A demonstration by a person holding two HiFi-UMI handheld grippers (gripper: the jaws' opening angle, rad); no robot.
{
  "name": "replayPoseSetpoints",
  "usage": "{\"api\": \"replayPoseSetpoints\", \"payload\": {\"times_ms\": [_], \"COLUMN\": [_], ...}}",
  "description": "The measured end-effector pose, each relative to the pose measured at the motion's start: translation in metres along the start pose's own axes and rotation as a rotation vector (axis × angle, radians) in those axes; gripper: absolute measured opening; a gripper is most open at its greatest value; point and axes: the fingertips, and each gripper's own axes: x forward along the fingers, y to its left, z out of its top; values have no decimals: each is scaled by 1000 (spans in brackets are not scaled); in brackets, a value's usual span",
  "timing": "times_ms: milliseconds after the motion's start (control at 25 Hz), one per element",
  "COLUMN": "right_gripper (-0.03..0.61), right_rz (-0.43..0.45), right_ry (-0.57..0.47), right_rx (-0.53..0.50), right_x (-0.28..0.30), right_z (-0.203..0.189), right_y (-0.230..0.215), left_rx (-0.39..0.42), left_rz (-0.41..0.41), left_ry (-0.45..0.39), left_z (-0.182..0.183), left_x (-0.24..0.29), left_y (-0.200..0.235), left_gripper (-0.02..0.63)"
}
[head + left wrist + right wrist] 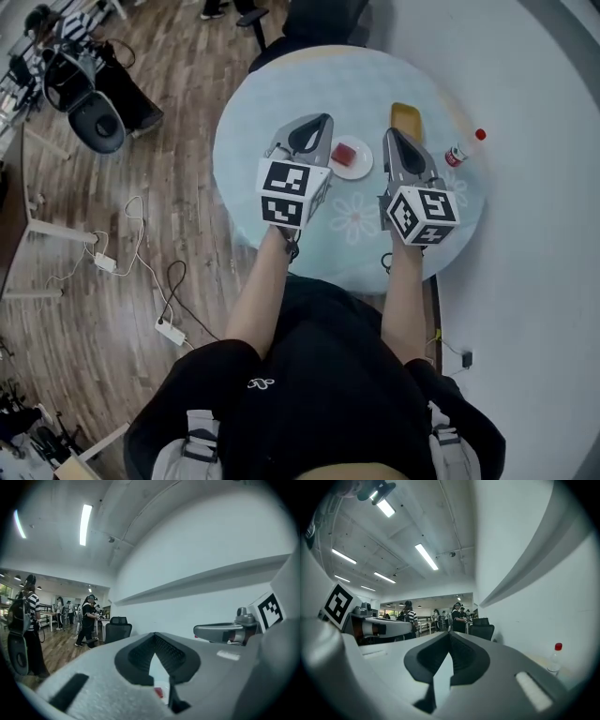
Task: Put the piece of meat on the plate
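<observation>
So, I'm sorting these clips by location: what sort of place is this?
Most likely an open-plan office or lab rather than a home: long ceiling strip lights, a black office chair on the wood floor, and several people standing in the background beyond the round table.

The left forearm (263, 292) and right forearm (404, 302) are reaching toward twelve o'clock, side by side. The left gripper (322, 120) is pointing level, jaws pressing together on nothing — the right gripper (390, 133), at its three o'clock, is matching it.
</observation>
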Motion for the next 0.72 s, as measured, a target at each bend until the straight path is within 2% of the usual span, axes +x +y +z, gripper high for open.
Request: {"api": "replayPoseSetpoints", "payload": {"times_ms": [360, 560, 720], "right_gripper": [11, 11, 11], "right_rz": [13, 14, 6], "right_ry": [-12, -13, -28], "right_rx": [7, -6, -4], "right_x": [1, 10, 4], "right_z": [1, 18, 18], "right_y": [1, 0, -1], "left_rx": [16, 3, -2], "left_rz": [13, 17, 17], "left_ry": [-1, -7, 2], "left_z": [5, 17, 10], "left_x": [-2, 0, -3], "left_y": [2, 11, 10], "left_gripper": [3, 3, 2]}}
